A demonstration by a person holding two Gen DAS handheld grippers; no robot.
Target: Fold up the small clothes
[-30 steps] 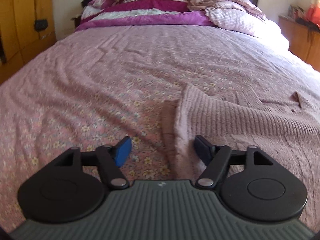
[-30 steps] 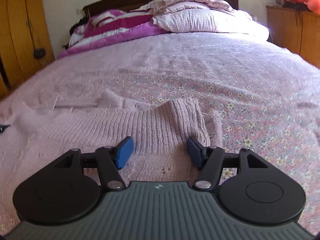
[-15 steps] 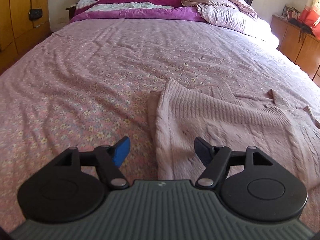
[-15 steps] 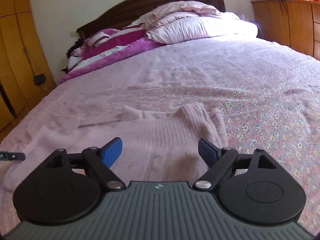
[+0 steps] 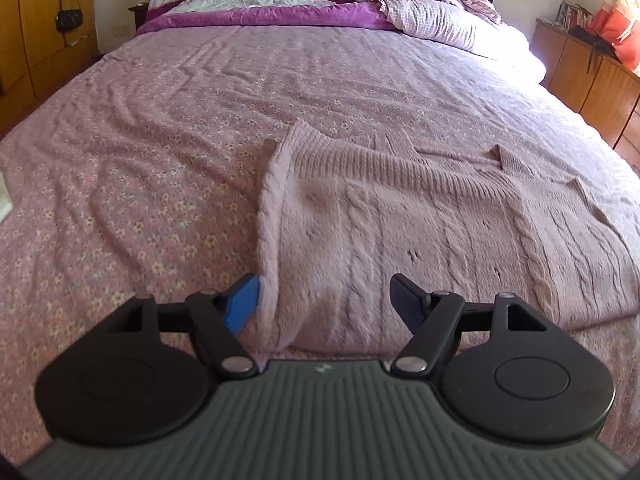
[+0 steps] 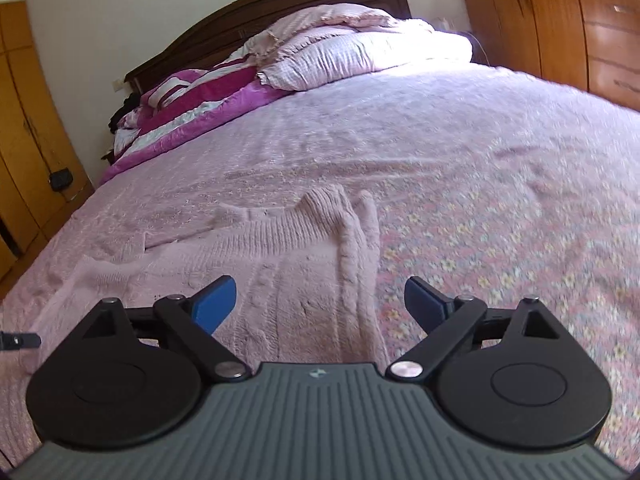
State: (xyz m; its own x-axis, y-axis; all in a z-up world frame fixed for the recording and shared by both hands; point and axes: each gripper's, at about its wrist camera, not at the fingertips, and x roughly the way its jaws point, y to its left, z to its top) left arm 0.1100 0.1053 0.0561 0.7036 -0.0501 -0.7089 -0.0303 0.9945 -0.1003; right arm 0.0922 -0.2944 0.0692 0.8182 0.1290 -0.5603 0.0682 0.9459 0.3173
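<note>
A small pale pink cable-knit sweater (image 5: 400,220) lies flat on the floral pink bedspread (image 5: 140,184); it also shows in the right wrist view (image 6: 280,264). My left gripper (image 5: 324,300) is open and empty, hovering over the sweater's near left edge, with that edge between its fingers. My right gripper (image 6: 320,304) is open and empty, over the sweater's near right edge, where a folded sleeve (image 6: 360,240) runs along the side. The tip of my left gripper (image 6: 16,340) peeks in at the far left of the right wrist view.
Purple striped quilt (image 5: 260,4) and pillows (image 6: 360,56) are piled at the dark headboard (image 6: 260,16). Wooden wardrobes (image 6: 24,160) stand left of the bed, a wooden dresser (image 6: 580,32) right. The bedspread beyond the sweater is wrinkled.
Both grippers have pulled back toward the sweater's near edge and risen, so more of the sweater shows. The right gripper's jaws have opened wider. The sweater has not moved.
</note>
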